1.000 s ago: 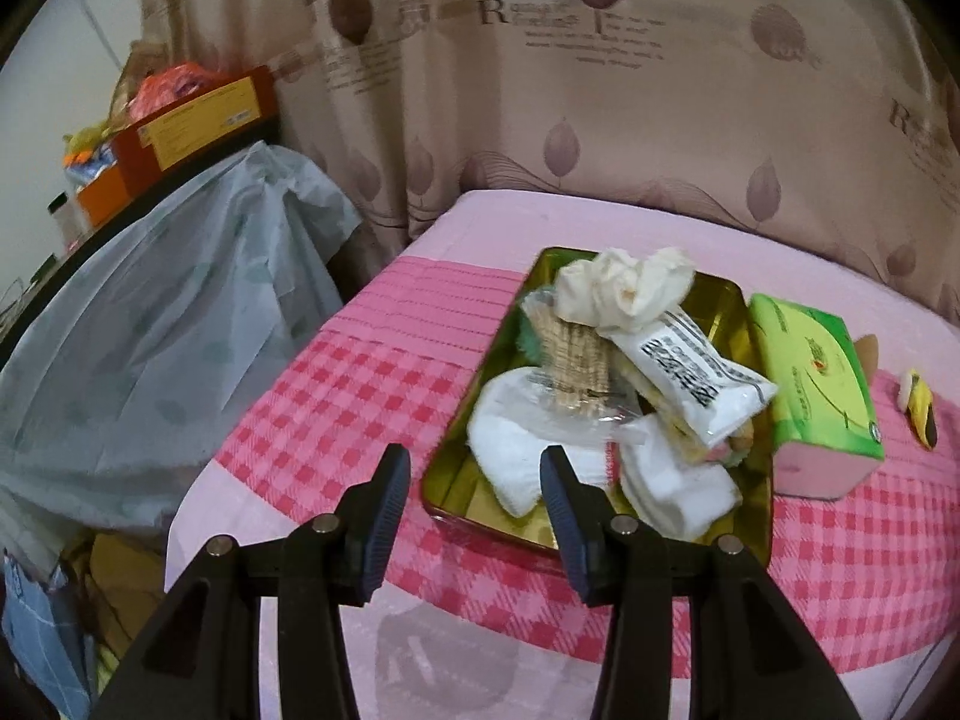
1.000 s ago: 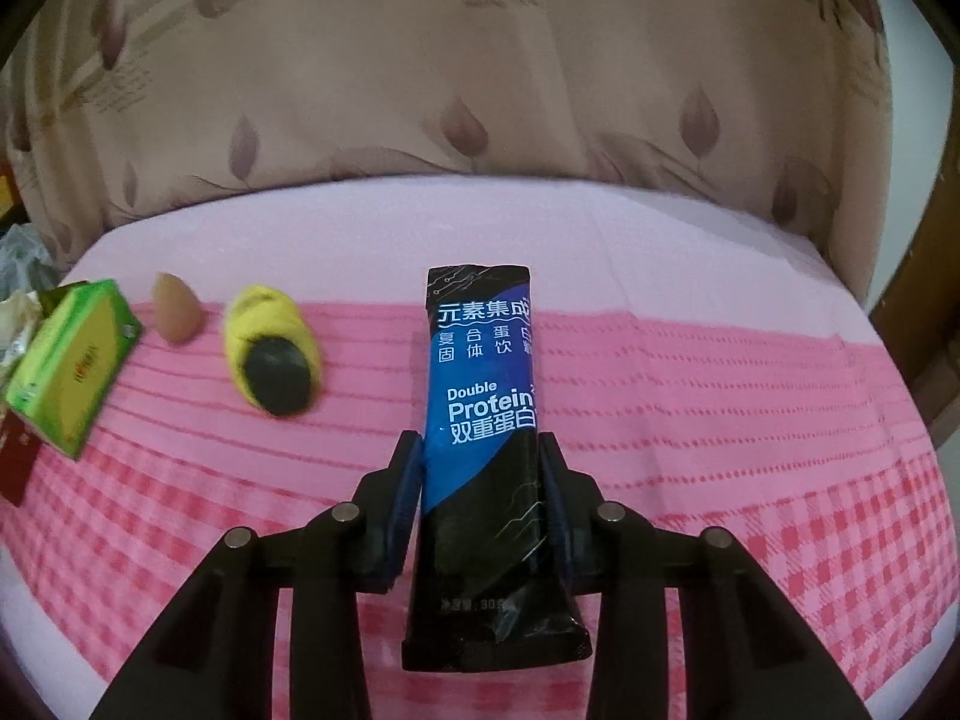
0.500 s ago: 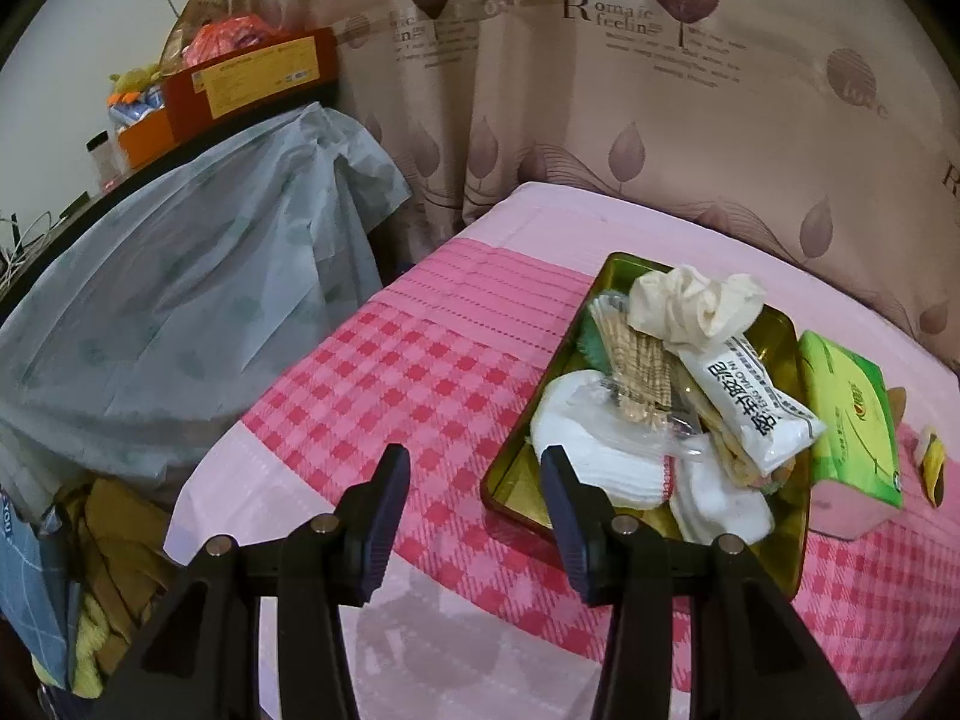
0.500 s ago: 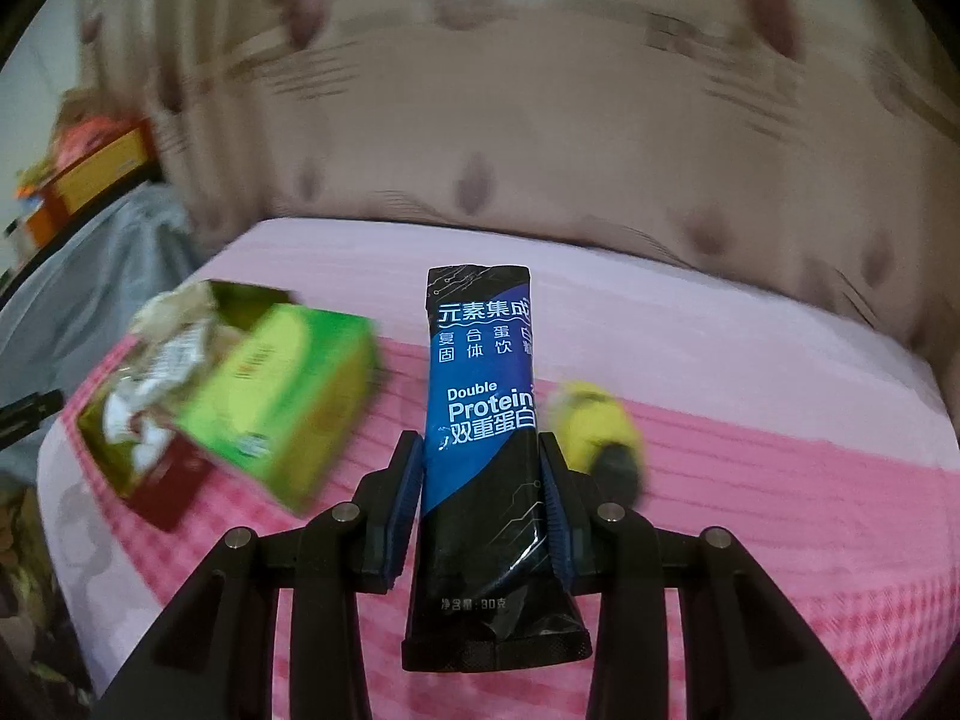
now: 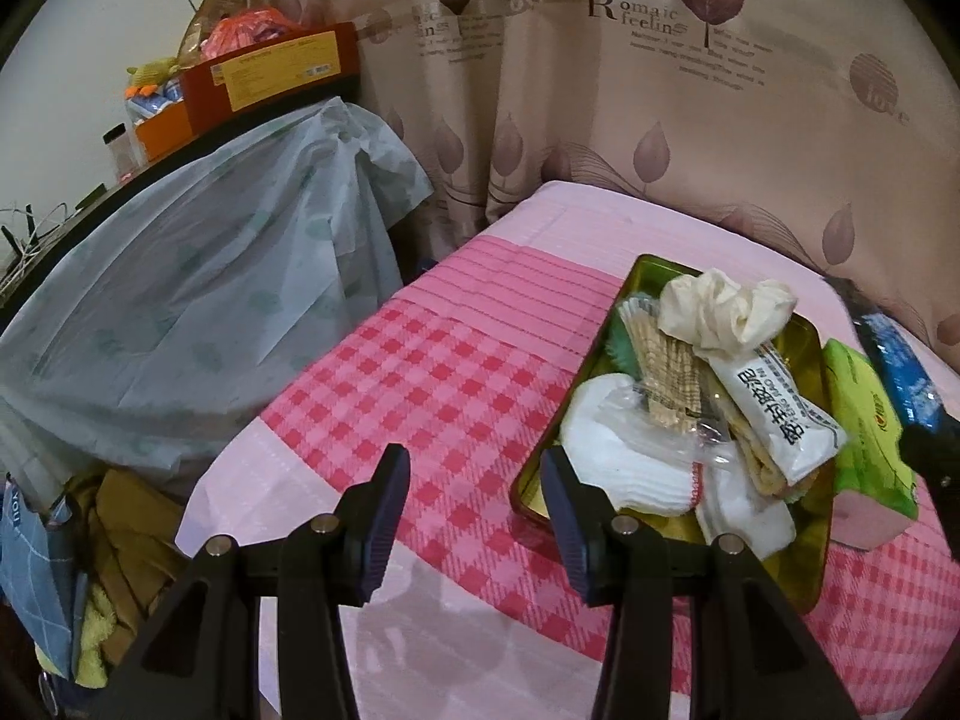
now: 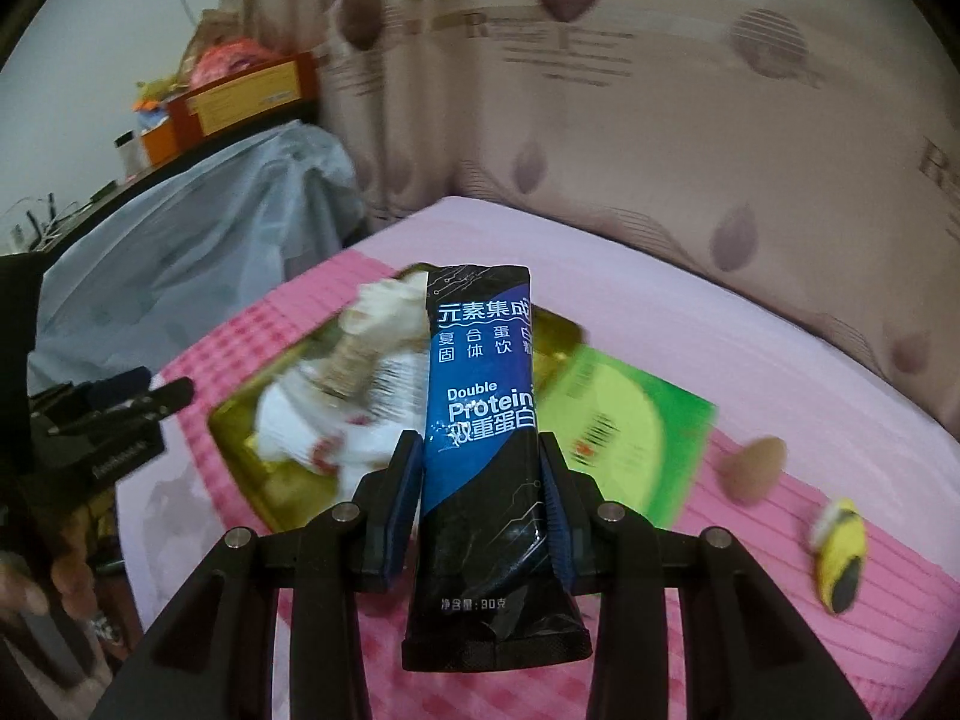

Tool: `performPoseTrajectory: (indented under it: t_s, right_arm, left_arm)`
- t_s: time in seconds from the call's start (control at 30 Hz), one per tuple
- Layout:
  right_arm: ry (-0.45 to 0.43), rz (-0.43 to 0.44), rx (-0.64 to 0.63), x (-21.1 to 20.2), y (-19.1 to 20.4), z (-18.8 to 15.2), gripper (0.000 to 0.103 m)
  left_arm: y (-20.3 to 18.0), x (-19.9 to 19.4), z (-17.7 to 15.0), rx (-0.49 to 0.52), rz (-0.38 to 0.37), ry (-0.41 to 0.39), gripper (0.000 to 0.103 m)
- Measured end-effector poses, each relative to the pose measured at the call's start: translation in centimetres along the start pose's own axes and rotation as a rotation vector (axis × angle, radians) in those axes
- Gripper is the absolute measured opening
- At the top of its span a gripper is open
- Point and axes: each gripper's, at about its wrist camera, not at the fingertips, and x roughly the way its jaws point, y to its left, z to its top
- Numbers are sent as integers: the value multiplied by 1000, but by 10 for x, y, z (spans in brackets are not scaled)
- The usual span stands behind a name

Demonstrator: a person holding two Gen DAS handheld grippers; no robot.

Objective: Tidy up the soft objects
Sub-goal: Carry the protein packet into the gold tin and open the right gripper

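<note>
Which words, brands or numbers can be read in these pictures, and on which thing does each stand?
"Double Protein", with "元素集成", "复合蛋白固体饮" and "双重蛋白": blue and black sachet held in the right gripper.
"净含量: 30克": low on the same sachet.
"Romaic feeling": curtain; the smaller lines under it are too small to read.
White packet in the gold tray: Chinese print, unclear.
Green tissue pack and orange box: too small.

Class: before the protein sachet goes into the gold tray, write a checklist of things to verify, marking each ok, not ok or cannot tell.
1. Right hand-held gripper clamps the protein sachet: ok.
2. Left hand-held gripper open, holding nothing: ok.
3. Gold tray in view: ok.
4. Free space in tray among white socks and white packet: not ok, crowded.
5. Green tissue pack outside tray, beside it: ok.
6. Sachet's height above tray: cannot tell.
</note>
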Motion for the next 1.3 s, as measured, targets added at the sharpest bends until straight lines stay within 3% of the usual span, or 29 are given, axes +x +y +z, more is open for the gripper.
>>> performPoseTrajectory:
  t_s: [0.37, 0.73, 1.3]
  right_arm:
    - [31, 50, -58, 34, 41, 12, 34]
    - [68, 59, -82, 66, 62, 9, 35]
    - [34, 91, -83, 49, 63, 8, 44]
  left_arm:
    - [17, 3, 3, -52, 88, -4, 46]
    - [32, 6, 4, -128, 98, 16, 46]
    - [27, 6, 3, -111, 94, 12, 46]
